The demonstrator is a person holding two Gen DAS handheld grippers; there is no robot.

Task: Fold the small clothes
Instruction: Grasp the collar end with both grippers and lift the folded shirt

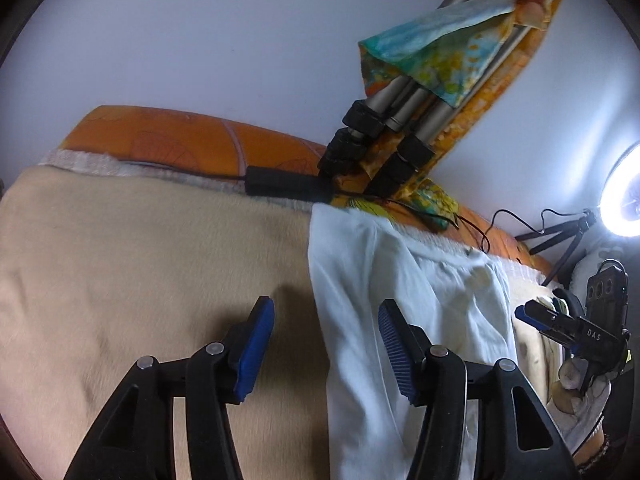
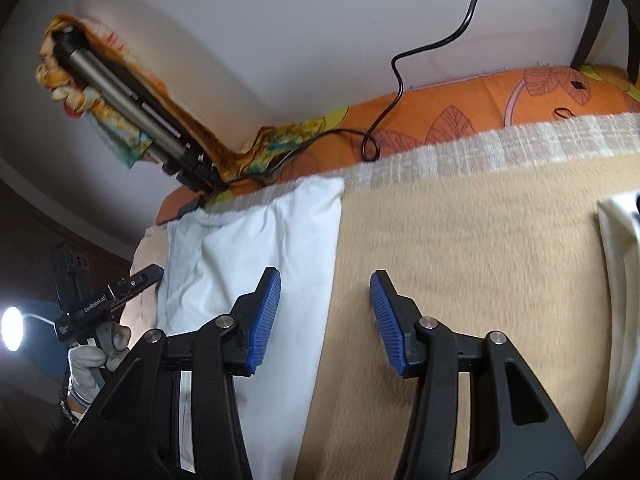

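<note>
A white garment (image 1: 404,300) lies flat on the tan blanket (image 1: 140,264), its top end reaching the blanket's far fringed edge. The left gripper (image 1: 326,344) hovers with fingers spread wide and empty over the garment's left edge. The right gripper (image 2: 324,316) is likewise wide open and empty above its right edge.

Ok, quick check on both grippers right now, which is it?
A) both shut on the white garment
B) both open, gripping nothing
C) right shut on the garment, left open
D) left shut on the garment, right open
B: the left gripper and the right gripper both show blue pads spread wide apart, with the white garment lying flat on the beige blanket, unclamped.
</note>
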